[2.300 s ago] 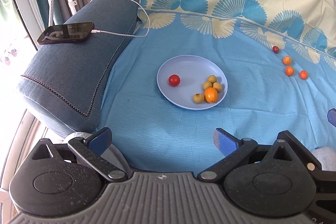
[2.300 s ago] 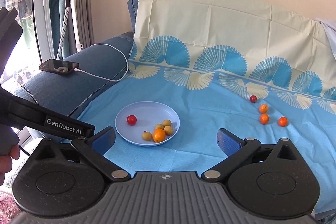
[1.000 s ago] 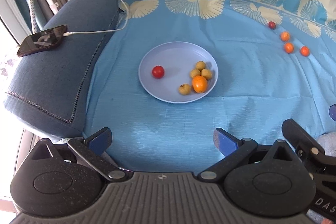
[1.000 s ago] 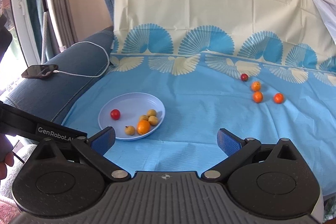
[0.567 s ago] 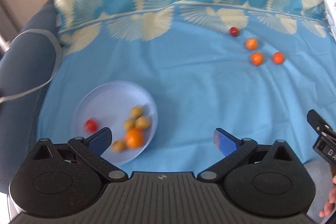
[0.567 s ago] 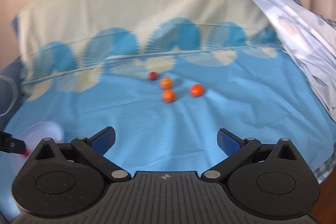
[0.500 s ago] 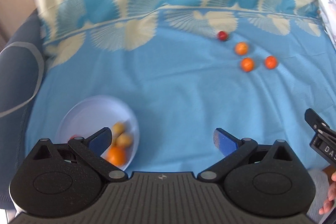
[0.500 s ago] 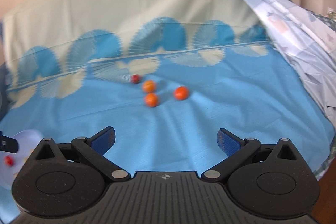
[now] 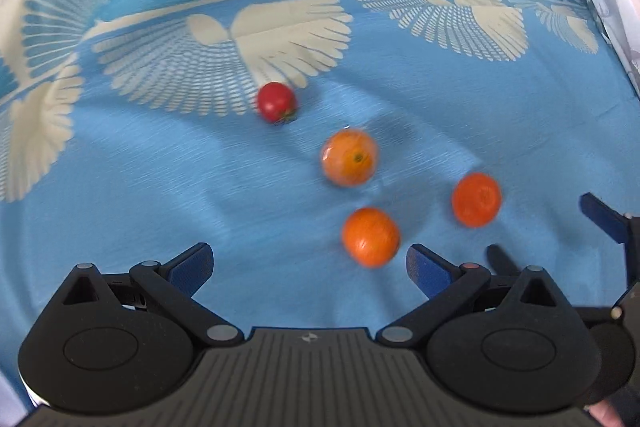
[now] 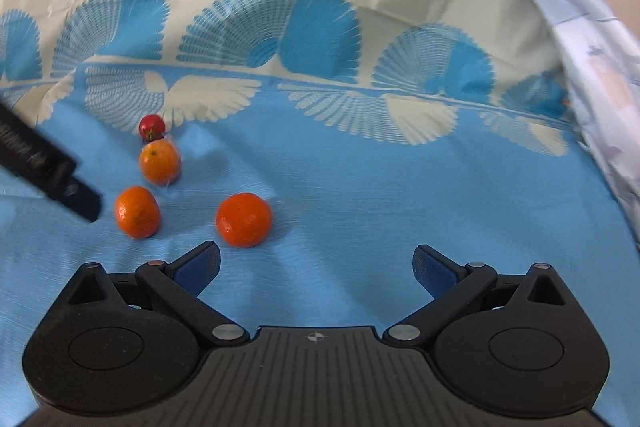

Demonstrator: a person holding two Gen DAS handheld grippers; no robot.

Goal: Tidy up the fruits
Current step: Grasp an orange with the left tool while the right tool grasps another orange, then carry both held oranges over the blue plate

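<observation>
Left gripper spread, low centre | right gripper spread; empty | best straddle nearest orange; pinch gently.

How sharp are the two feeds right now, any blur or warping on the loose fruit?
Left wrist: motion blur smears the three oranges and the cloth; the tomato is softer too; fisheye bends the pattern. Right wrist: milder blur, oranges slightly smeared, both grippers' own bodies stay crisp.
</observation>
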